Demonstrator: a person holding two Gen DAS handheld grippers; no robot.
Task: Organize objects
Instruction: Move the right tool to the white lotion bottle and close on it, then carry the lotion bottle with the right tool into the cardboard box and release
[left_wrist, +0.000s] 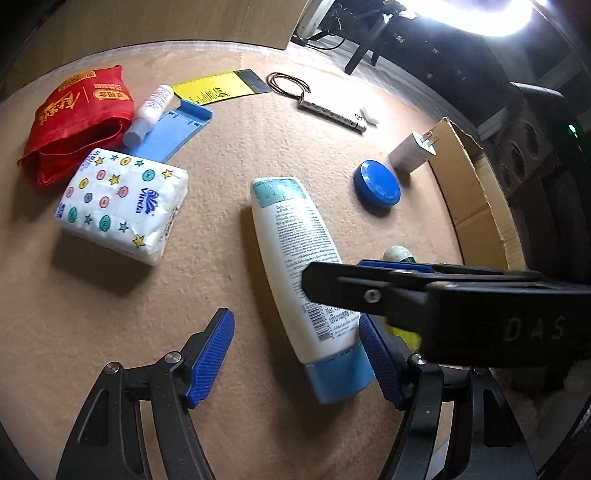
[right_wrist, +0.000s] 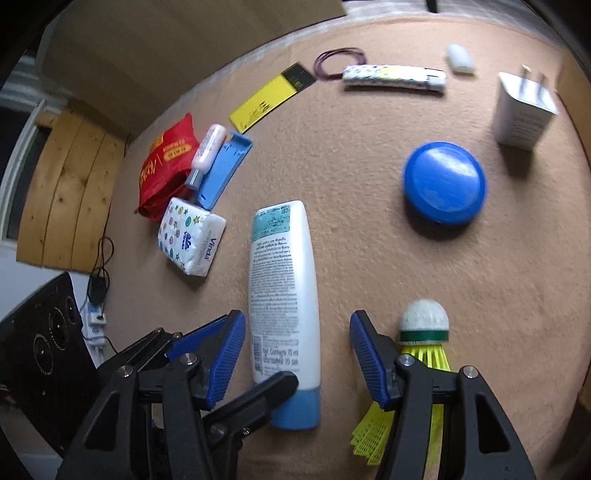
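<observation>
A white shampoo bottle (left_wrist: 295, 266) with a light blue cap lies flat on the tan table; it also shows in the right wrist view (right_wrist: 282, 295). My left gripper (left_wrist: 297, 354) is open, the bottle's cap end lying by its right finger. My right gripper (right_wrist: 297, 354) is open and straddles the bottle's lower half without touching it; its black body crosses the left wrist view (left_wrist: 443, 299). A yellow shuttlecock (right_wrist: 424, 332) lies just right of the right gripper's right finger.
A blue round lid (right_wrist: 445, 182), a white plug adapter (right_wrist: 522, 110), a tissue pack (right_wrist: 190, 236), a red bag (right_wrist: 166, 166), a small white bottle (right_wrist: 208, 151), a blue tray (right_wrist: 225, 168), a yellow card (right_wrist: 269, 98) and a patterned tube (right_wrist: 393, 75) lie around. A cardboard box (left_wrist: 476, 195) stands at the right.
</observation>
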